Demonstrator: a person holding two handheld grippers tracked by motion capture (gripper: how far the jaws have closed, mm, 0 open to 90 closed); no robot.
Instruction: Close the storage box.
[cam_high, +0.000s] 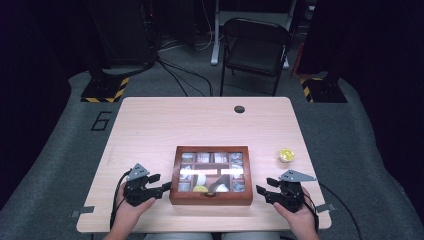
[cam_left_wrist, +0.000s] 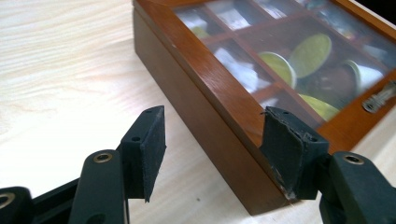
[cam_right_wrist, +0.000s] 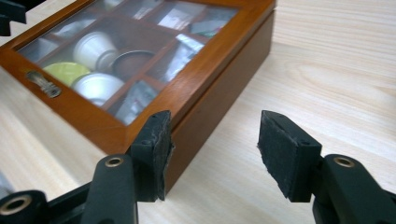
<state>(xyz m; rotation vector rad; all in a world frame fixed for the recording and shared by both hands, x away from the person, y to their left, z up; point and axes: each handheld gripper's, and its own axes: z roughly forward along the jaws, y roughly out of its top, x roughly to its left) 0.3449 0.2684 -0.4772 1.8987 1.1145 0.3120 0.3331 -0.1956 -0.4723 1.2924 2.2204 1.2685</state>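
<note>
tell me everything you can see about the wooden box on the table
The wooden box is reddish-brown, glossy and rectangular, lying flat near the table's front edge. Its glass-paned lid is closed, with a small metal latch at the front. Wooden dividers split the inside into compartments holding foil packets and round capsules, some yellow-green, some white. The left gripper and right gripper flank its ends with jaws open; whether one pad touches a corner cannot be told.

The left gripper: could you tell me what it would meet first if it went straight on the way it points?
Probably the wooden box: the left gripper points at its near corner, jaws open astride that edge.
</note>
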